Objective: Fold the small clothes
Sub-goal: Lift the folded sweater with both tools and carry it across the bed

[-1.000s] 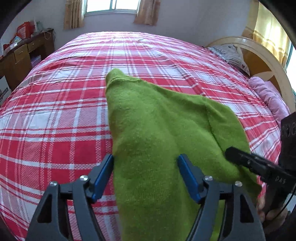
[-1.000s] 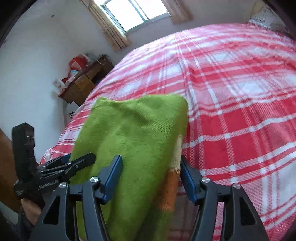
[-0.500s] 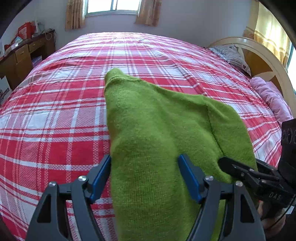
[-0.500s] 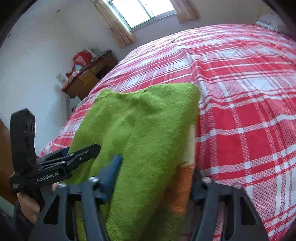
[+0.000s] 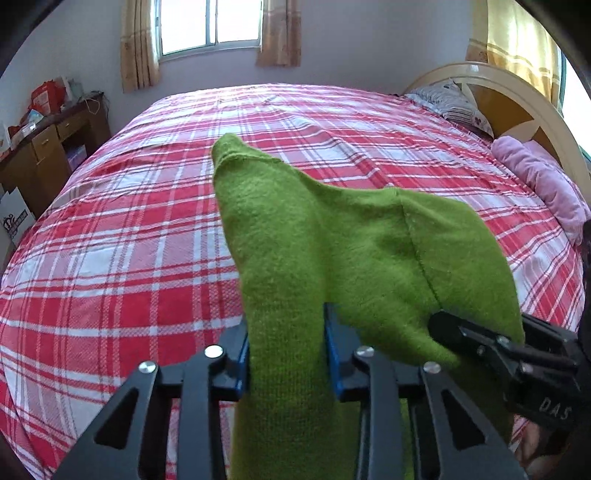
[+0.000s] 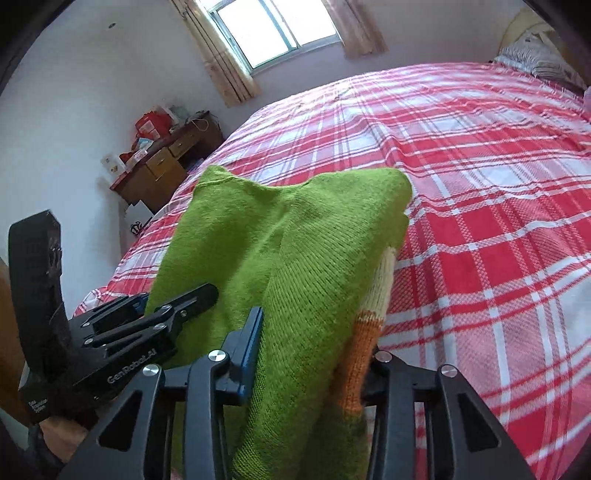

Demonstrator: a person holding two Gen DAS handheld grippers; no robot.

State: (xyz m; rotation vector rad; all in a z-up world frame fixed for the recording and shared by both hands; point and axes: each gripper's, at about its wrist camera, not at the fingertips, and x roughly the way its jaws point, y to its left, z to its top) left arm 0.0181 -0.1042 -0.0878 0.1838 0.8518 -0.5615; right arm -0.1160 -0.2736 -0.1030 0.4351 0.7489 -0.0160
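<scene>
Plaid bed [image 5: 147,229], wooden desk [image 5: 44,147], window [image 5: 210,26]

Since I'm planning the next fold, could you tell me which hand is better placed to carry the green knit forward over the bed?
Neither alone, probably. The left gripper and right gripper have just been closing, and each pinches a bunch of the green sweater at its near edge above the plaid bed. Moving both together looks safest.

Both wrist views look down, close — sharing green garment [image 5: 332,240] and bed [image 5: 110,221].
</scene>
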